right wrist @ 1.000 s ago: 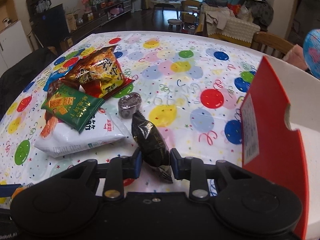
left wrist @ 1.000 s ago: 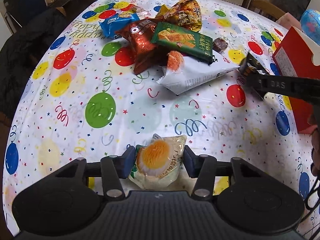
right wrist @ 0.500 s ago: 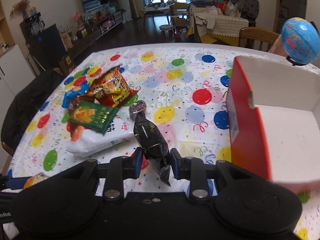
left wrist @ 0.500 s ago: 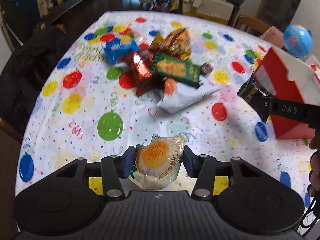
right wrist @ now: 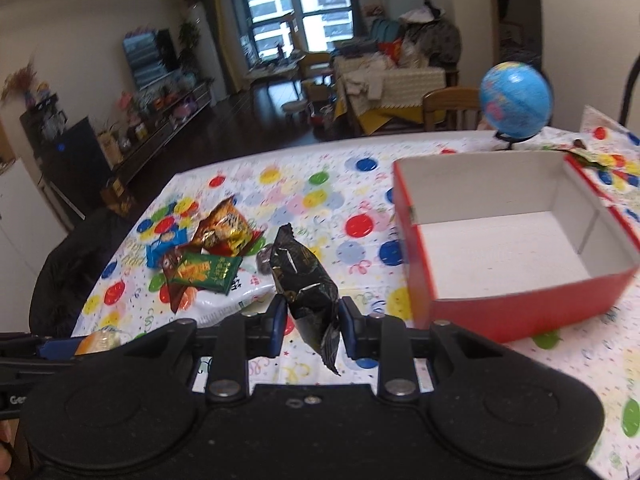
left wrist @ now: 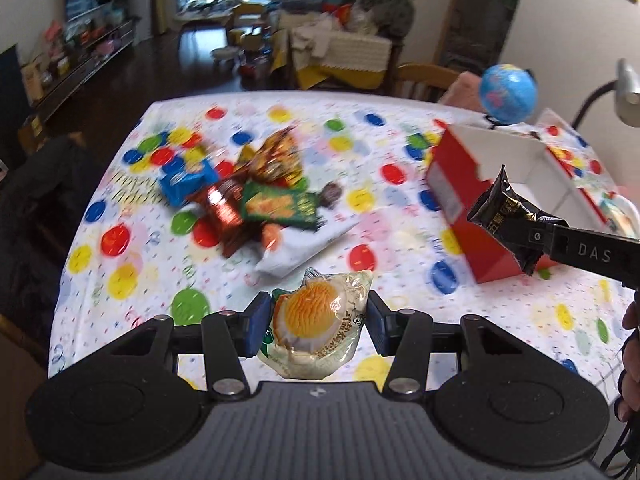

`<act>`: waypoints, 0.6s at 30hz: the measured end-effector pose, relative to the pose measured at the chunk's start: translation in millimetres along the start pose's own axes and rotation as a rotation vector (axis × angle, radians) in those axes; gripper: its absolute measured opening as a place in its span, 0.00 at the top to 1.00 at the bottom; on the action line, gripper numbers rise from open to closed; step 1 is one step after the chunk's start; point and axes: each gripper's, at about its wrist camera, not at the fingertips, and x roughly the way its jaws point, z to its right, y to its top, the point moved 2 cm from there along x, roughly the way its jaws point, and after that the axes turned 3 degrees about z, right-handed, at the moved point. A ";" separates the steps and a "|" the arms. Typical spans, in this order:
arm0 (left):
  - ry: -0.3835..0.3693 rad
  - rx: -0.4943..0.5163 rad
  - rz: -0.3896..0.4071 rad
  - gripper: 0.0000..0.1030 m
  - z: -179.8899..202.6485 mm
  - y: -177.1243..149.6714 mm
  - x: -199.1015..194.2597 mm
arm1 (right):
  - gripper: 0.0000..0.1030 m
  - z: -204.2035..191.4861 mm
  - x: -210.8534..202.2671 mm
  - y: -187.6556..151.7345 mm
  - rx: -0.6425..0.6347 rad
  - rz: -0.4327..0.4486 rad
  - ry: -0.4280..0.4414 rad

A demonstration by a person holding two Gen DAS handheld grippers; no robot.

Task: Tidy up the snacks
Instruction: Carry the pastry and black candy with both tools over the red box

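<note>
1. At the left of the bench (right wrist: pixel 400 152), under its balloon-print cloth, a heap of snack packets (left wrist: pixel 256 204) lies loose: a blue packet (left wrist: pixel 186 178), a green packet (right wrist: pixel 204 271) on top, a gold-and-red bag (right wrist: pixel 224 230) behind it, and a white bag (left wrist: pixel 304 246) underneath. The left wrist view is blurred here, so finer detail is hard to read.
2. Just right of the heap sits a small dark round sweet (left wrist: pixel 332 193), apart from the box.
3. The left hand-held gripper (left wrist: pixel 316 320) is part-closed, its blue pads pressing both sides of a clear-wrapped pastry (left wrist: pixel 316 320) with an orange centre, held up off the cloth.
4. The right hand-held gripper (right wrist: pixel 313 318) is nearly closed, pinching a black foil packet (right wrist: pixel 304 276) that stands upright between its pads, also clear of the bench.
5. To the right stands a red box (right wrist: pixel 520 300) with a white inside, open at the top; its floor looks bare. In the left wrist view the black packet hangs in front of the box's near wall.
6. Behind the box is a blue globe (right wrist: pixel 516 100) on a stand.
</note>
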 end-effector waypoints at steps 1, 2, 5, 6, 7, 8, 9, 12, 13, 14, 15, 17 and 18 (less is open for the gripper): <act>-0.011 0.012 0.005 0.52 4.4 1.8 -1.7 | 0.74 2.0 -5.9 0.6 0.006 0.008 -0.011; -0.021 0.024 0.010 0.52 9.3 4.2 -3.0 | 0.74 4.5 -11.1 1.4 0.011 0.016 -0.022; -0.052 0.056 0.024 0.52 26.0 12.7 -5.4 | 0.74 14.8 -24.0 4.8 0.023 0.038 -0.053; -0.060 0.066 0.027 0.52 32.4 15.9 -5.3 | 0.74 19.0 -27.6 6.4 0.028 0.044 -0.062; -0.067 0.077 0.032 0.52 39.3 19.7 -4.8 | 0.74 23.4 -30.1 8.2 0.033 0.049 -0.069; -0.072 0.086 0.037 0.52 46.6 23.4 -3.6 | 0.74 28.0 -31.9 10.3 0.037 0.055 -0.076; -0.078 0.097 0.042 0.52 54.3 27.5 -2.2 | 0.74 33.4 -33.0 12.6 0.039 0.059 -0.085; -0.087 0.128 0.057 0.52 78.7 40.0 4.8 | 0.74 53.1 -34.1 19.6 0.048 0.069 -0.100; -0.091 0.137 0.060 0.52 87.0 44.4 8.5 | 0.74 59.9 -32.7 22.1 0.051 0.070 -0.104; -0.094 0.143 0.061 0.52 95.4 49.0 12.7 | 0.74 67.1 -31.3 24.5 0.054 0.069 -0.108; -0.096 0.148 0.061 0.52 104.1 53.4 17.2 | 0.74 74.3 -29.6 27.0 0.058 0.069 -0.111; -0.098 0.162 0.060 0.52 120.7 62.4 27.8 | 0.74 88.8 -27.7 30.9 0.062 0.071 -0.118; -0.096 0.169 0.058 0.52 128.8 66.6 33.8 | 0.74 96.5 -25.7 33.3 0.064 0.072 -0.121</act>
